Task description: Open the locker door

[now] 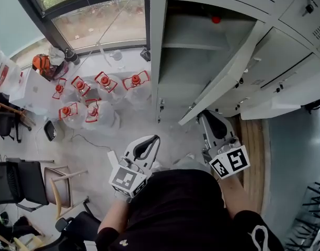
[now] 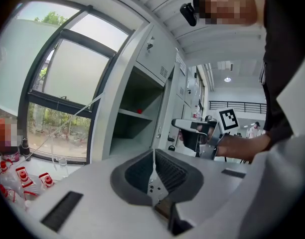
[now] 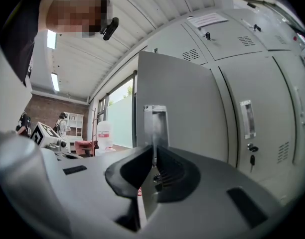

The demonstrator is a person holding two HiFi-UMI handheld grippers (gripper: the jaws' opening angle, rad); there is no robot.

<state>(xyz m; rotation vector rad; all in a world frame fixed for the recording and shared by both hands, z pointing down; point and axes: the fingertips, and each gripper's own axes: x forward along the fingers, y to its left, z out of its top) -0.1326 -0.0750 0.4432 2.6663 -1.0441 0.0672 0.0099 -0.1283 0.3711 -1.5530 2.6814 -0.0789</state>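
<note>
The grey locker door [image 1: 228,72] stands swung wide open, away from its compartment [image 1: 191,51], which holds a shelf and a small red thing [image 1: 216,20] at the back. In the right gripper view the door's face [image 3: 192,113] fills the middle, with its recessed handle [image 3: 155,118] just beyond the jaws. My right gripper [image 1: 205,115] is shut with nothing between its jaws, close to the door's lower corner. My left gripper [image 1: 156,138] is also shut and empty, held lower and to the left, pointing towards the open compartment [image 2: 135,118].
Closed lockers [image 1: 298,69] line the wall to the right of the open one. Several water jugs with red caps [image 1: 105,82] stand on the floor under the window [image 1: 97,20]. Chairs [image 1: 24,184] are at the lower left.
</note>
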